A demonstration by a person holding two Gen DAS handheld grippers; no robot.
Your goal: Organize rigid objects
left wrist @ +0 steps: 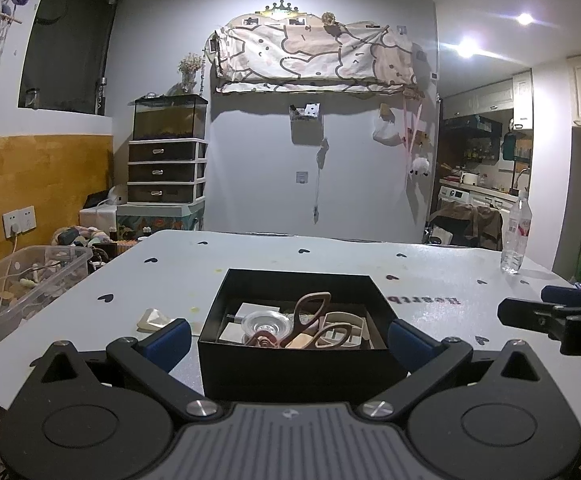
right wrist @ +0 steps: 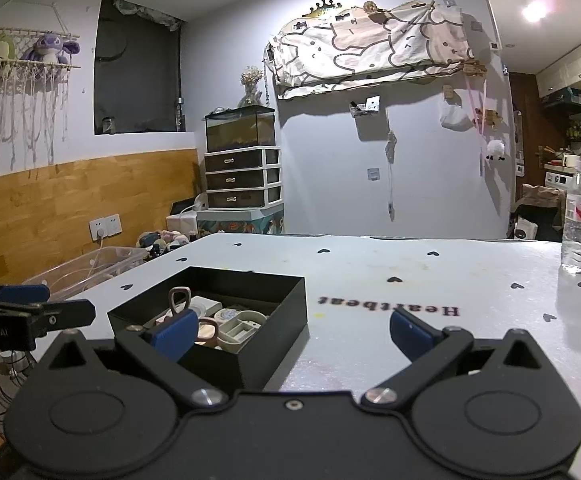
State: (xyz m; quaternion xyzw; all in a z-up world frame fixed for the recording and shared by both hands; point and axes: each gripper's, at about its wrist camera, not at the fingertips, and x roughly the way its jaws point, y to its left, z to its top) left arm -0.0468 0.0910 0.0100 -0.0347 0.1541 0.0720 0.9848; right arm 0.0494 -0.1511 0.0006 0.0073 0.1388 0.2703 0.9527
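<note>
A black open box (left wrist: 290, 364) stands on the white table (left wrist: 430, 304) near its front edge. Inside lie brown-handled scissors (left wrist: 310, 320), a clear round suction piece (left wrist: 264, 322), a beige tray (left wrist: 344, 330) and white cards. My left gripper (left wrist: 290, 340) is open, its blue pads either side of the box's front. In the right wrist view the box (right wrist: 226, 320) sits left of centre. My right gripper (right wrist: 290, 332) is open and empty over the table right of the box; its left pad (right wrist: 174, 334) overlaps the box's near corner.
A small beige piece (left wrist: 152, 318) lies on the table left of the box. A water bottle (right wrist: 578, 220) stands at the far right. A clear plastic bin (left wrist: 22, 280) of clutter sits off the table's left edge. Drawers (left wrist: 166, 170) stand by the back wall.
</note>
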